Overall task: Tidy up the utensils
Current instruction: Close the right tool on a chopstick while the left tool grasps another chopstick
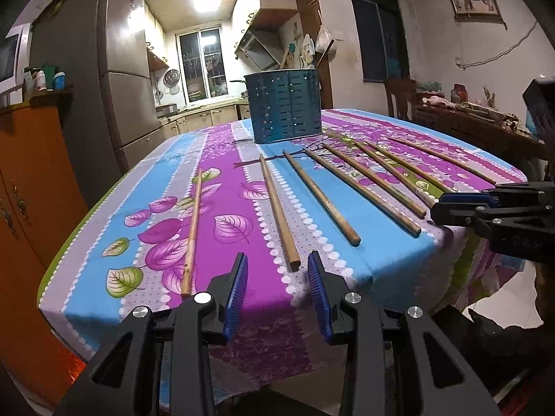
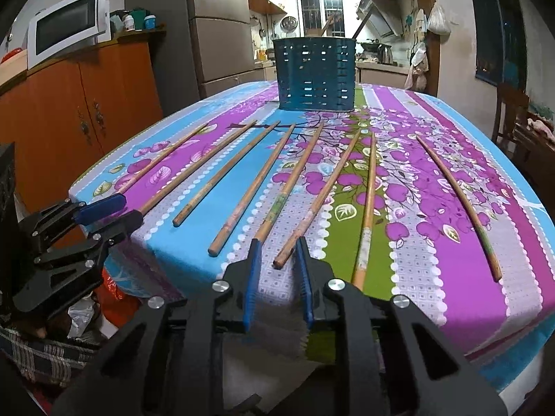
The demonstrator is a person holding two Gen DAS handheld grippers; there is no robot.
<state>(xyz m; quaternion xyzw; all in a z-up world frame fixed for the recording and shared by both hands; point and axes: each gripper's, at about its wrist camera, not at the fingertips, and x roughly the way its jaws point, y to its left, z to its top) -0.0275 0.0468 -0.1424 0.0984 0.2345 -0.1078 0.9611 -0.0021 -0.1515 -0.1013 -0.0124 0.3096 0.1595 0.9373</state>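
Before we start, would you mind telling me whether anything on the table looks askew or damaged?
Nothing is spilled or broken. The chopsticks lie loose in a fan on the tablecloth, none in the blue holder. The far-right one lies apart from the rest, and several have worn, discoloured ends near the table edge.

Table (image 2: 433, 298) under leaf-patterned striped cloth (image 2: 409, 180), eight wooden chopsticks (image 2: 253, 187) fanned flat, teal perforated holder (image 2: 315, 72) upright behind

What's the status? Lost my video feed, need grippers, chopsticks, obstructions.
Left gripper and right gripper open, empty, at near table edge. Eight chopsticks flat on tablecloth. Teal holder upright behind; path clear.
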